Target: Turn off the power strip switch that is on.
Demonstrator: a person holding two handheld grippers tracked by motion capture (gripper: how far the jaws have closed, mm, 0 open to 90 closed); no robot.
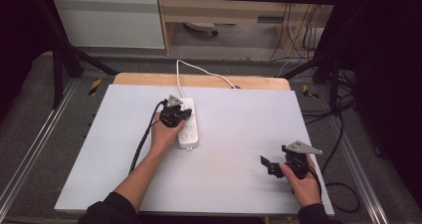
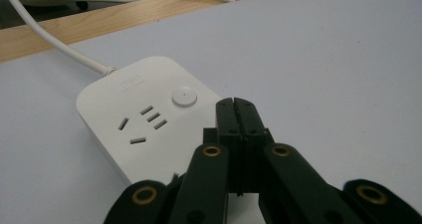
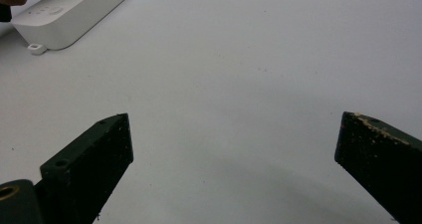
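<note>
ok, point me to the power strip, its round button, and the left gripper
power strip (image 2: 142,134): left gripper view, white top face beside the socket slots.
round button (image 2: 184,96): left gripper view, button centre.
left gripper (image 2: 234,102): left gripper view, tips of the closed jaws.

My left gripper (image 2: 233,103) has its jaws pressed together; my right gripper (image 3: 234,134) is spread wide, arm drawn back.

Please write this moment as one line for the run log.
left gripper: shut, over power strip, near its round button | right gripper: open, holds nothing, over bare table
</note>
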